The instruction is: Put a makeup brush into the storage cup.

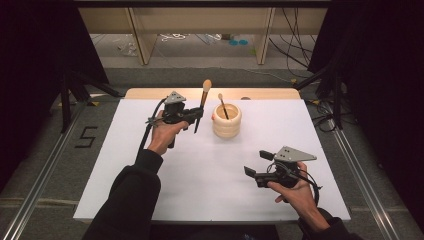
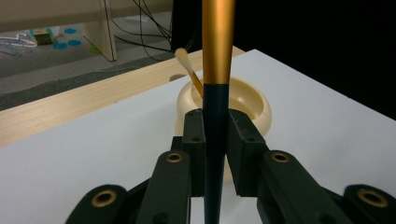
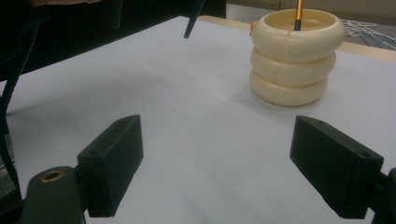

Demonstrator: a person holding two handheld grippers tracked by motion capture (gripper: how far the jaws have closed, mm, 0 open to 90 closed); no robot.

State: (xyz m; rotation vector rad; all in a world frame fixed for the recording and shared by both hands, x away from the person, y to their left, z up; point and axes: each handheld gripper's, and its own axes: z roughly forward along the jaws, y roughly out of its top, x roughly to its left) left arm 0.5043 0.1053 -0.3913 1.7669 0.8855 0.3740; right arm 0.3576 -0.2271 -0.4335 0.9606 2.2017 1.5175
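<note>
From the high view, the left gripper [image 1: 199,114] is up at the far left of the white table [image 1: 200,175], and it has a makeup brush [image 1: 202,102] clamped between its jaws, bristle head pointing up and away, dark handle tip slanting down toward the table. Just to its right stands the cream ringed holder [image 1: 227,120], with a second brush [image 1: 223,105] leaning inside it. Over on the near right, the right gripper [image 1: 256,164] sits low in the person's hand, jaws spread wide with nothing between them, well apart from the holder.

Switching to the left gripper view: both jaws are pressed tight against the makeup brush [image 2: 216,102] on its dark handle, just below where the gold ferrule begins. Beyond it sits the holder [image 2: 254,105], and the second brush's [image 2: 189,70] pale tip pokes up past its rim.

Now the right gripper view: the two black jaws stand far apart over bare white table [image 3: 196,140]. The holder [image 3: 293,56] rises at the far right, three stacked rings, a gold brush stem [image 3: 298,14] standing inside. At the top, the dark tip of the held brush [image 3: 190,23] hangs above the table.
</note>
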